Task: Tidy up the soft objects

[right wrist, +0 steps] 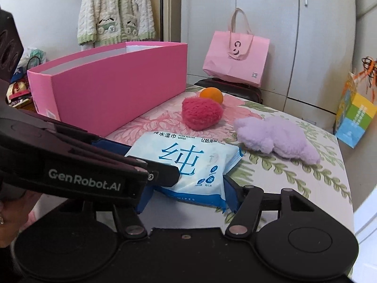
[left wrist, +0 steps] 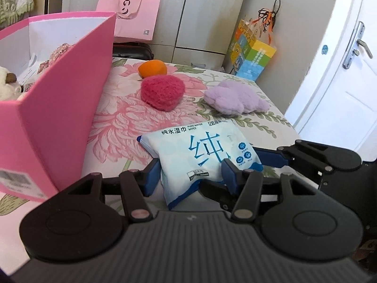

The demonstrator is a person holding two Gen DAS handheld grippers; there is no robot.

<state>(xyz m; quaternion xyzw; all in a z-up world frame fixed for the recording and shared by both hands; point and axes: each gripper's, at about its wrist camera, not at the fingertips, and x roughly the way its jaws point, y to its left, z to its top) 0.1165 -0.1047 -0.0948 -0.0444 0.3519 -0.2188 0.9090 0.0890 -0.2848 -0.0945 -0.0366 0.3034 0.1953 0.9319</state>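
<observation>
1. Pink box (right wrist: 113, 89) at 10 o'clock on the bed (right wrist: 294, 174).
2. Wipes pack (left wrist: 200, 155) at centre, lying flat: soft, slick film, light. Take its short edges.
3. Left gripper (left wrist: 190, 172) and right gripper (right wrist: 188, 195): jaws straddle the pack; whether pinching, cannot tell.
4. Red heart (right wrist: 202, 113), purple plush (right wrist: 278, 136) at 1 o'clock: squashy.

the wipes pack (left wrist: 200, 155) was glossy, smooth plastic film. the pink box (right wrist: 113, 89) looked like matt card, its inside white. the red heart (left wrist: 162, 92) had a rough, fuzzy knit; the lilac plush (left wrist: 235, 97) was fluffy pile. the bed cover (right wrist: 294, 172) was printed matt cloth. the left gripper (left wrist: 190, 176) was matt black plastic with blue pads.
</observation>
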